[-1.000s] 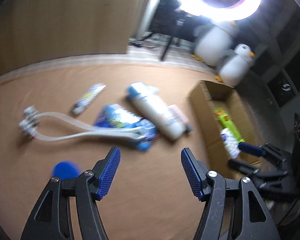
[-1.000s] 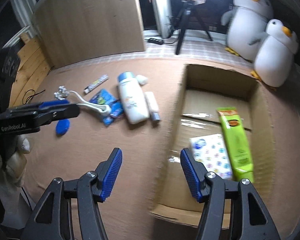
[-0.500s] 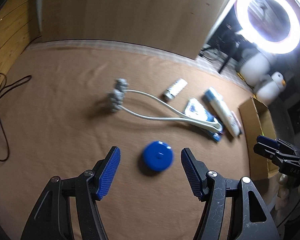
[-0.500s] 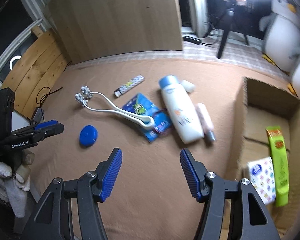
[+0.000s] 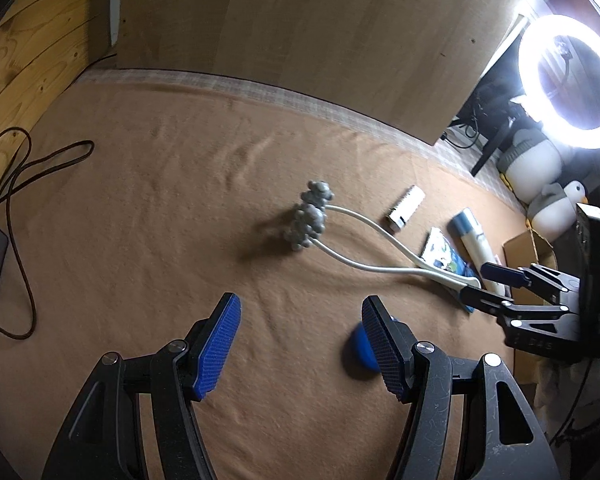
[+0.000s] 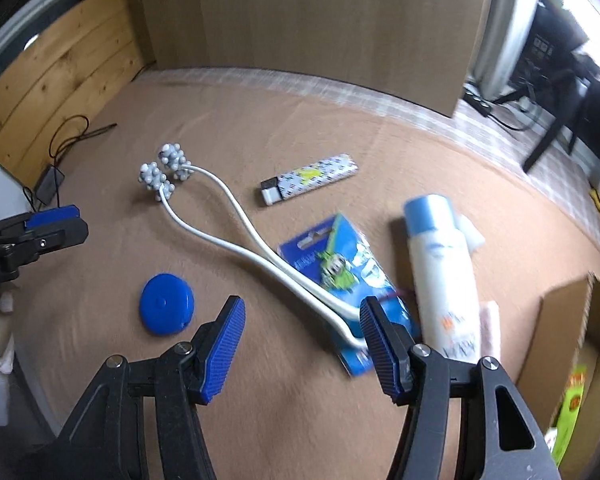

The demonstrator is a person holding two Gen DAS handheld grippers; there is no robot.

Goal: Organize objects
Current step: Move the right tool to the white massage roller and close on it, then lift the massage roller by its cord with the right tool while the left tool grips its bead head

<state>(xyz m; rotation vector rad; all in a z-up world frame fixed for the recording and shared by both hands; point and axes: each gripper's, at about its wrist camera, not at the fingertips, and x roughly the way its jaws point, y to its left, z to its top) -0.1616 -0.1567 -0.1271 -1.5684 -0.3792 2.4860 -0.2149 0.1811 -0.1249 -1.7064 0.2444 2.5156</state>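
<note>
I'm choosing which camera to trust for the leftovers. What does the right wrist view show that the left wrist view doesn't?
Only the right wrist view: the green tube in the cardboard box, and the whole blue disc. Only the left wrist view: the ring light and penguin toys. Both: the white roller massager, the blue packet, the white bottle, the patterned stick, and both open, empty grippers, left and right.
</note>
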